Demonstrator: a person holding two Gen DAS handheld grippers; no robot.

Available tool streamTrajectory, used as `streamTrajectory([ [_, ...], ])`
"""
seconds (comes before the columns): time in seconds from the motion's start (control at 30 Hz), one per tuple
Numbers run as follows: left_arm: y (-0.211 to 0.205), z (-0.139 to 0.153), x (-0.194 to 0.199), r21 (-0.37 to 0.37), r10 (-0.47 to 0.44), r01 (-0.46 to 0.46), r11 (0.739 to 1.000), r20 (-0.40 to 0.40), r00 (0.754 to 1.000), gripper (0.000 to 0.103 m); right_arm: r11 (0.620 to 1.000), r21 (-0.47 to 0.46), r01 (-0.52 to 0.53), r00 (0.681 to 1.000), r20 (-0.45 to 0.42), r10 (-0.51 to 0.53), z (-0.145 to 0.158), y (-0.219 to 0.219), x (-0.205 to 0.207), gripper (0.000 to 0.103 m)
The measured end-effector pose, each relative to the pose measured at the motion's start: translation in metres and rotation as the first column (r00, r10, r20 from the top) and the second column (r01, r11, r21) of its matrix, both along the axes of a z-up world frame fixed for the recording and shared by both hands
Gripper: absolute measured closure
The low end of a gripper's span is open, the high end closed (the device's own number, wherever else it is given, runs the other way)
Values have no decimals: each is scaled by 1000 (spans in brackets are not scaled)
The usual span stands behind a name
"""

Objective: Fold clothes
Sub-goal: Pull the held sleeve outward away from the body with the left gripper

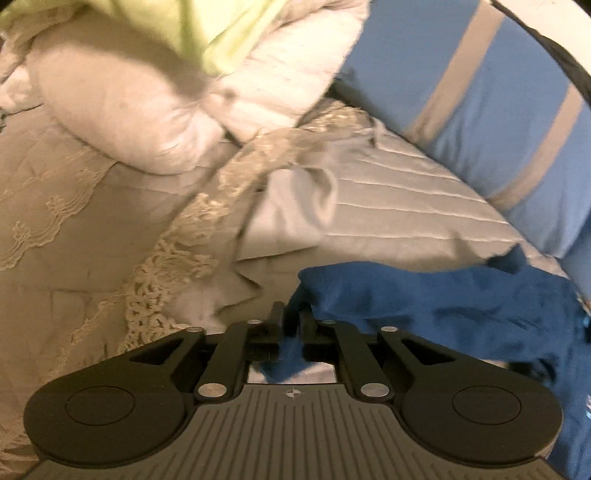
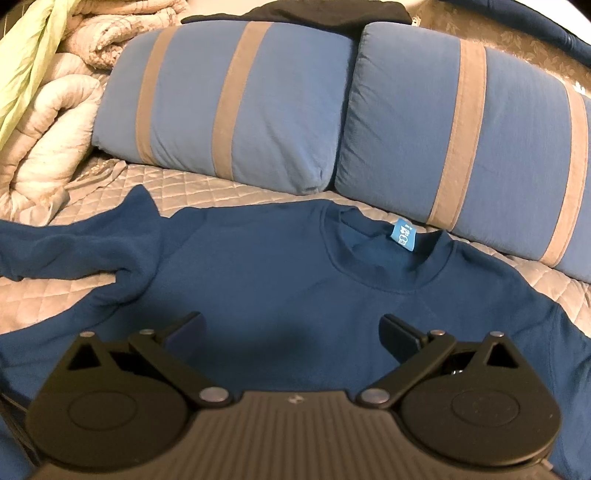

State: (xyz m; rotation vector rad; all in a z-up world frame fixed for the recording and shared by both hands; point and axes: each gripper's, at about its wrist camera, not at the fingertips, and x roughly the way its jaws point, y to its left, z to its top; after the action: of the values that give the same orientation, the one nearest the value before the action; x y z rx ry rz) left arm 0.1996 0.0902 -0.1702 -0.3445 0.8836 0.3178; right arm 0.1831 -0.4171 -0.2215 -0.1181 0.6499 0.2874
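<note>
A dark blue sweatshirt (image 2: 280, 266) lies spread on the quilted grey bedcover (image 2: 192, 188), its round neck toward the two blue pillows with tan stripes (image 2: 236, 107), a small light-blue label (image 2: 405, 236) showing inside the collar. The body lies fairly flat, soft and slightly fuzzy, while one sleeve (image 2: 74, 243) on the left is bunched and folded over itself. The right gripper (image 2: 291, 334) hovers over the chest of the garment with its jaws spread wide, holding nothing. The left gripper (image 1: 291, 317) has its jaws pinched together on a fold of the same blue cloth (image 1: 424, 310) (the fabric is rumpled here and runs off to the right). Beyond it sit a lace-edged cream cover (image 1: 74, 221) and a heap of pale quilted bedding (image 1: 122, 103), with a pale green cloth (image 1: 207, 26) on top.
</note>
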Motion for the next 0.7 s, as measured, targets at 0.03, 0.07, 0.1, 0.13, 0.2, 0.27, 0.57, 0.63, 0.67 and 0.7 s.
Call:
streamTrajectory([
  [0.03,3,-2,-1,10,26,-26,1000,20,999,72,1000,0,1,1000,-1,-1,0,0,0,0],
  [0.07,6,-3,-3,16,50,-51,999,48,998,65,1000,0,3,1000,-3,-3,0,0,0,0],
  [0.1,9,-4,-5,19,73,-75,997,78,994,62,1000,-1,4,1000,-4,-4,-1,0,0,0],
  [0.13,12,-3,-10,15,86,-88,996,110,990,57,1000,-1,5,1000,-5,-5,-1,0,0,0],
  [0.2,14,-1,-21,-9,94,-93,996,163,982,52,1000,-2,4,1000,-5,-4,-1,-1,0,0],
  [0.27,14,1,-33,-34,91,-86,996,212,973,45,1000,-1,3,1000,-4,-3,0,-1,0,0],
  [0.57,10,-36,-56,-187,49,1,982,263,964,42,1000,-5,-11,1000,-1,11,0,1,-2,0],
  [0.63,13,-47,-55,-238,75,-6,971,281,957,43,1000,-6,-10,1000,-3,10,0,1,-1,0],
  [0.67,15,-53,-54,-260,88,-11,965,285,954,43,1000,-7,-9,1000,-6,9,0,2,-1,0],
  [0.7,16,-58,-53,-280,98,-15,960,286,953,43,1000,-7,-7,1000,-8,7,-1,2,0,0],
])
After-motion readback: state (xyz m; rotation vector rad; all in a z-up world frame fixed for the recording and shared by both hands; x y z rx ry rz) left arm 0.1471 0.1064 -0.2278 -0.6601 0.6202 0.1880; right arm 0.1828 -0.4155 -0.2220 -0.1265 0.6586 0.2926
